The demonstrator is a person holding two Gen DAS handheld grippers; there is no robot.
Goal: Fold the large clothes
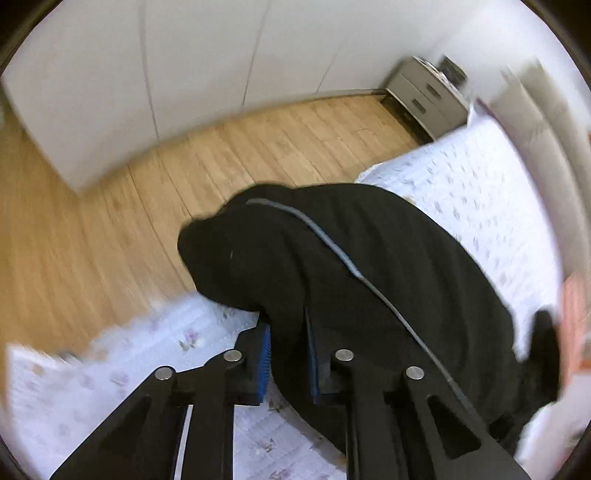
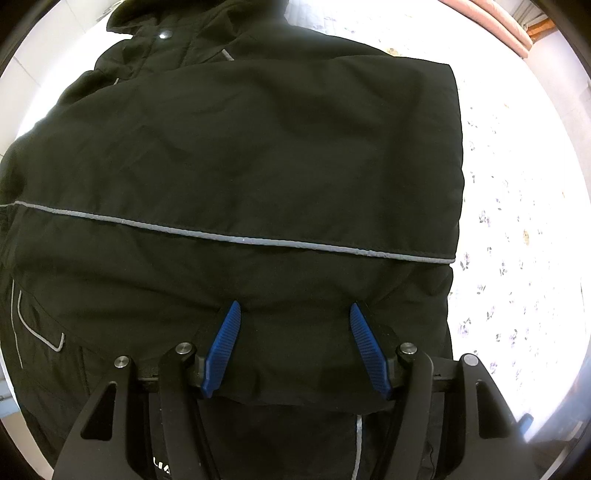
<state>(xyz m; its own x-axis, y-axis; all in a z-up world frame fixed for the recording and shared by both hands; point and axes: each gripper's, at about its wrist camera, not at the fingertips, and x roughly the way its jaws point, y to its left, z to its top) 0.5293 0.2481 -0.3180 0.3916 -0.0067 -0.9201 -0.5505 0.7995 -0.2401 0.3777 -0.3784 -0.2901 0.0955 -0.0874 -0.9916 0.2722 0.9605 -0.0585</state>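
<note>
The landmark is the black jacket (image 1: 369,266), which lies spread on a bed with a white flowered bedspread (image 1: 480,192).

Nearest in the left wrist view, the left gripper (image 1: 288,332) has its jaws drawn close together on a fold at the jacket's near edge, black cloth filling the narrow gap between the blue pads (image 1: 264,354). In the right wrist view, the right gripper (image 2: 293,308) points down onto the jacket's near part, its jaws spread wide, both fingertips resting on the cloth with nothing pinched.

Across the jacket beyond the right gripper runs a grey reflective stripe (image 2: 258,242). Farther still the jacket's collar end carries a metal snap (image 2: 163,35).

Beyond the jacket in the left view lies a wooden floor (image 1: 110,229), then white wardrobe doors (image 1: 184,74) and a grey drawer unit (image 1: 424,96).
</note>
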